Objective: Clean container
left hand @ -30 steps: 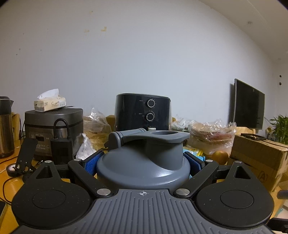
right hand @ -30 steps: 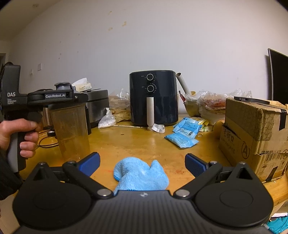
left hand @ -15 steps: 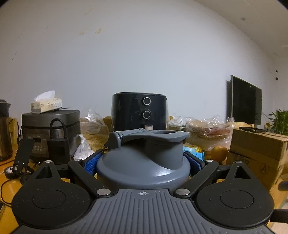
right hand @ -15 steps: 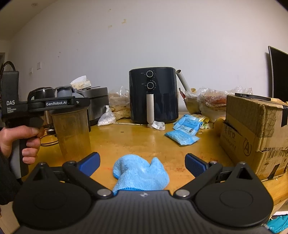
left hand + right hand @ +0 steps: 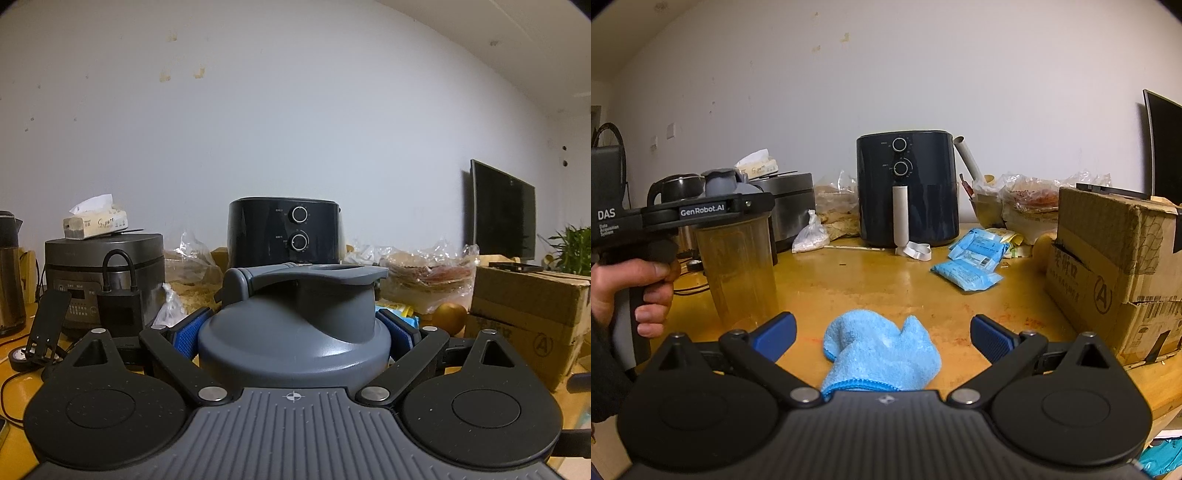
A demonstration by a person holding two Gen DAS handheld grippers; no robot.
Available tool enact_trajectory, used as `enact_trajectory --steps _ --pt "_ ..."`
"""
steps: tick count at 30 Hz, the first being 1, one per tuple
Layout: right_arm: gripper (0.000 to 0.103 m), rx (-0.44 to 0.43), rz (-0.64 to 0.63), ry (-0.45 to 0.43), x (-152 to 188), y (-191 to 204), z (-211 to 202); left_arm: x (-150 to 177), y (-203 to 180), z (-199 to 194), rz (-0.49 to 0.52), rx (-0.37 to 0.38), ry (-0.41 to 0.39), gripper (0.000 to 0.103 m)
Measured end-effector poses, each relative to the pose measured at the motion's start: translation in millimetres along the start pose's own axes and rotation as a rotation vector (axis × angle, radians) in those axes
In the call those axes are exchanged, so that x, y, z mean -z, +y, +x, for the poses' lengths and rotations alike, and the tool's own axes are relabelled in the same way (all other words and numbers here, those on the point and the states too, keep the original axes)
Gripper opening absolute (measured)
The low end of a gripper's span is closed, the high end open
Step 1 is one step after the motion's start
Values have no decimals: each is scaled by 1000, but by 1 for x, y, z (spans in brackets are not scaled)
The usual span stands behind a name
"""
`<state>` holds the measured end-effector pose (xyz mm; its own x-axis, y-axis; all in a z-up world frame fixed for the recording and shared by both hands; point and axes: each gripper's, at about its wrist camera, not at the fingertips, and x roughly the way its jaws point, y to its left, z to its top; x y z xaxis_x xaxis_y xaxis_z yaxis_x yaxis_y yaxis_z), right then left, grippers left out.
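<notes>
While gripping bottle (image 5: 738,258) by lid (image 5: 295,325), left claw (image 5: 295,332) clamped. Right claw (image 5: 882,332) spread wide over cloth (image 5: 879,350) on desk (image 5: 886,280). Wiping stage unclear.

My glossy yellow wooden table (image 5: 871,280) carries a black two-dial air fryer (image 5: 908,192); before it lie a crumpled blue cloth (image 5: 882,349) and blue packets (image 5: 967,273).
</notes>
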<state>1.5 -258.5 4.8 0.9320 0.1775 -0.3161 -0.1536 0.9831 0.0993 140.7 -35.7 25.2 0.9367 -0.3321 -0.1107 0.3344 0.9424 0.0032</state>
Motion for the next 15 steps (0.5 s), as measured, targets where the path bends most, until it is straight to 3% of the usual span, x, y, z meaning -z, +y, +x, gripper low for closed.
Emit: enact_trajectory --steps 15 --pt "103 -27 -17 27 0 1 8 3 1 -1 3 3 -22 95"
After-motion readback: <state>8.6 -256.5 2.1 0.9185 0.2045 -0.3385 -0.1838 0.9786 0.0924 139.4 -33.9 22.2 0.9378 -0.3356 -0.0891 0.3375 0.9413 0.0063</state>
